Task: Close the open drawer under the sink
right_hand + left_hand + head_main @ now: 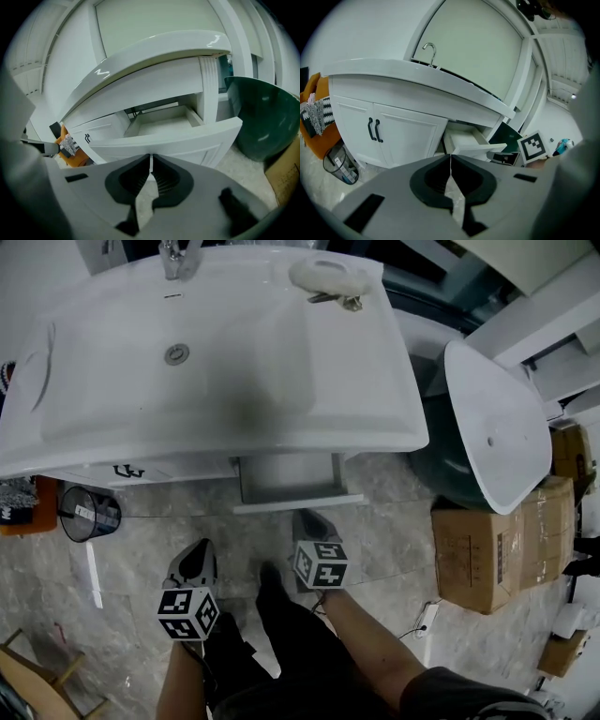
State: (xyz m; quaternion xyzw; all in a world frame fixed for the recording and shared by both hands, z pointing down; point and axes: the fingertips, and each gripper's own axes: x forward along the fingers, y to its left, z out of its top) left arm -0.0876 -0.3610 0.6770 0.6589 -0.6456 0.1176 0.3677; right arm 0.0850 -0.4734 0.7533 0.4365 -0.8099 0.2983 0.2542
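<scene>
A white drawer (291, 482) stands pulled out from the vanity under the white sink (216, 362); its inside looks empty. Its front panel (187, 138) fills the middle of the right gripper view. My right gripper (312, 521) is shut with nothing in it, its tips just short of the drawer front (298, 503). My left gripper (195, 562) is shut too, lower and to the left, away from the cabinet. In the left gripper view the drawer (471, 143) juts out right of the double doors (389, 133).
A small bin (89, 512) stands on the floor at the left beside an orange thing (19, 507). A dark green basin (450, 465), a white oval slab (497, 423) and cardboard boxes (497, 549) crowd the right. The person's legs (281, 634) are below the grippers.
</scene>
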